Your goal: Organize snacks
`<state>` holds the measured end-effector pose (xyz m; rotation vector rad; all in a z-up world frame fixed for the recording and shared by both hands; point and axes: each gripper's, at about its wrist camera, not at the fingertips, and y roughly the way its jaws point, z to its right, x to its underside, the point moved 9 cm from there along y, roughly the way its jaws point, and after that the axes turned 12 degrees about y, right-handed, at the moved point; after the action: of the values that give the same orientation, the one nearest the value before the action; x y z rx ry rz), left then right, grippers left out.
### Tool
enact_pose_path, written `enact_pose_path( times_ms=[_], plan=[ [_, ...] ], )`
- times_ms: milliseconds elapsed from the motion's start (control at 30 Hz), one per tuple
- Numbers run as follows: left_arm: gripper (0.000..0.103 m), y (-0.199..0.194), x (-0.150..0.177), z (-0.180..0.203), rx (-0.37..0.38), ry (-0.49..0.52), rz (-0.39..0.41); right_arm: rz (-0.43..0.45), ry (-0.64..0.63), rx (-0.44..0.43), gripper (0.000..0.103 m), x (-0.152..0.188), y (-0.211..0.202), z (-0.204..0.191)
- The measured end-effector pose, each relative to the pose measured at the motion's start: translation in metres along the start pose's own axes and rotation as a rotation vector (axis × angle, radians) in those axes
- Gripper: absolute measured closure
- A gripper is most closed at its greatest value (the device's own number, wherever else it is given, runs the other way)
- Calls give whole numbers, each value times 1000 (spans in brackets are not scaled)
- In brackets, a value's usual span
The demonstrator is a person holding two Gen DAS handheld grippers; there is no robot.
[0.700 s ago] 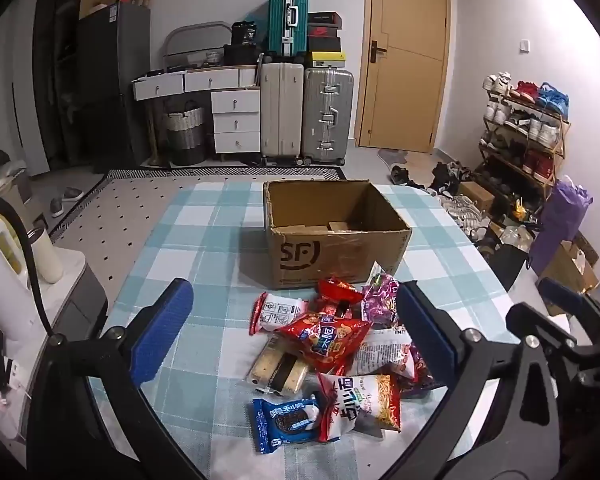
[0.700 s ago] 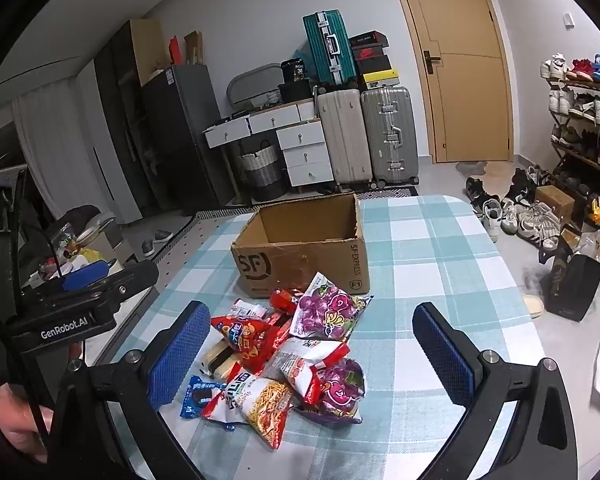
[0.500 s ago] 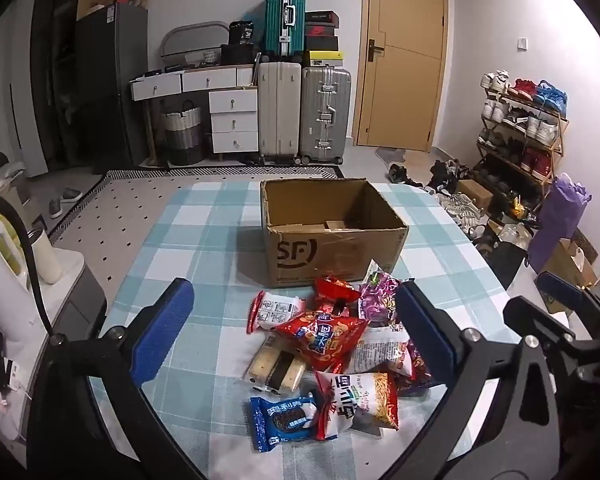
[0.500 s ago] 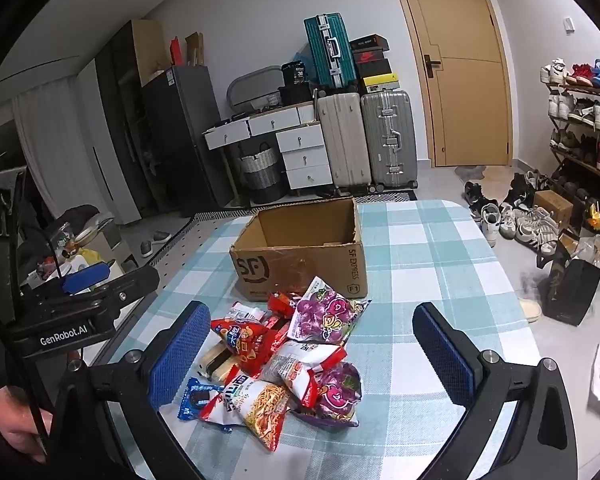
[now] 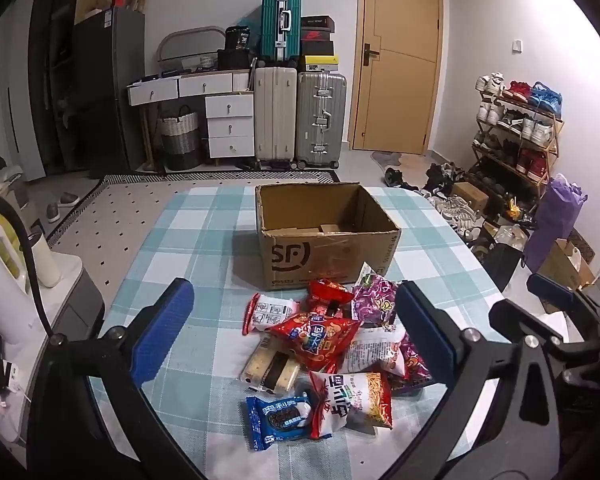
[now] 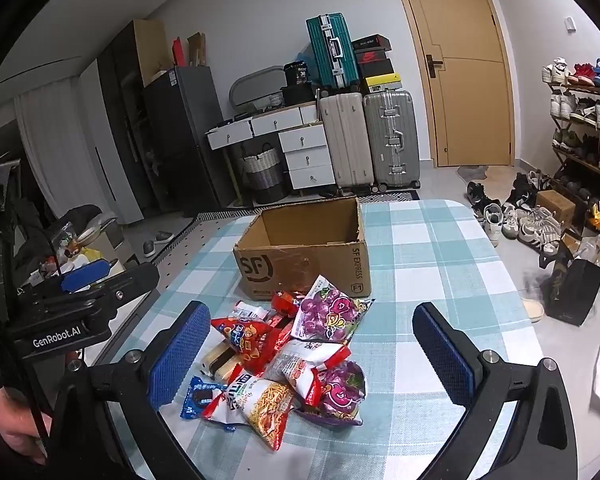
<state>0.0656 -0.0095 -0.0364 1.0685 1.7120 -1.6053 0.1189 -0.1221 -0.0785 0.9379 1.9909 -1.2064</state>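
Both grippers are hovering above the near end of a table covered in a teal-and-white checked cloth [image 5: 204, 240]; left gripper [image 5: 292, 322] is standing spread wide, nothing between its blue pads; right gripper [image 6: 312, 354] is likewise spread wide and carrying nothing.

The snacks are lying in 1 loose heap [image 5: 332, 344] on the cloth, just in front of an open brown cardboard box marked SF [image 5: 328, 256]; the box is looking nearly bare inside, only a scrap of card showing; no packet appears to be in it yet, so the sorting is judged to be just starting.

Relation that matters: the heap is sitting ahead of and below both grippers, between them and the box, and the box is lying straight beyond it; the blue cookie packet [image 5: 280, 420] is lying at the heap's near left corner, its long axis running roughly left to right, nearer the left gripper; the purple grape-print bag [image 6: 330, 314] is resting at the far right side, touching or almost touching the box, nearer the right gripper; the red-and-white noodle-print bag [image 6: 256, 408] is lying nearest of all, between the 2.

A hand [image 6: 16, 428] is showing at the left gripper's handle.
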Motion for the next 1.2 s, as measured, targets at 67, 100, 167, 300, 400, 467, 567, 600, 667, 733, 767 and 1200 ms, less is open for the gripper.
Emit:
enact_pose_path(
  times_ms=[67,100,167,300,400,467,567,600,667,733,767,1200],
  plan=[
    [2,0,0,0,2,2,1,2,2,-1,0,0,0,0],
    [2,-1,0,0,1,0,0,3,2,-1,0,0,0,0],
    [2,-2,0,1,3,0,-1,4,1,-2,0,0,1,0],
    [2,-3,1,3,4,3,-2,2,2,-3,0,0,0,0],
    [2,-2,1,3,6,2,-2,2,2,-5,0,0,0,-1],
    [2,-2,2,3,6,2,-2,2,2,-5,0,0,0,0],
    [2,-2,2,4,7,3,-1,3,3,-5,0,1,0,-1],
    [2,-3,2,4,7,3,-1,3,4,-5,0,1,1,-1],
    [2,-3,3,4,11,2,-2,4,3,-4,0,1,1,-1],
    [2,-3,4,4,11,3,-2,3,3,-5,0,0,1,-1],
    [2,-3,4,4,11,3,-3,3,3,-5,0,0,0,0],
    [2,-2,5,5,10,4,-2,5,3,-5,0,2,1,0]
  ],
)
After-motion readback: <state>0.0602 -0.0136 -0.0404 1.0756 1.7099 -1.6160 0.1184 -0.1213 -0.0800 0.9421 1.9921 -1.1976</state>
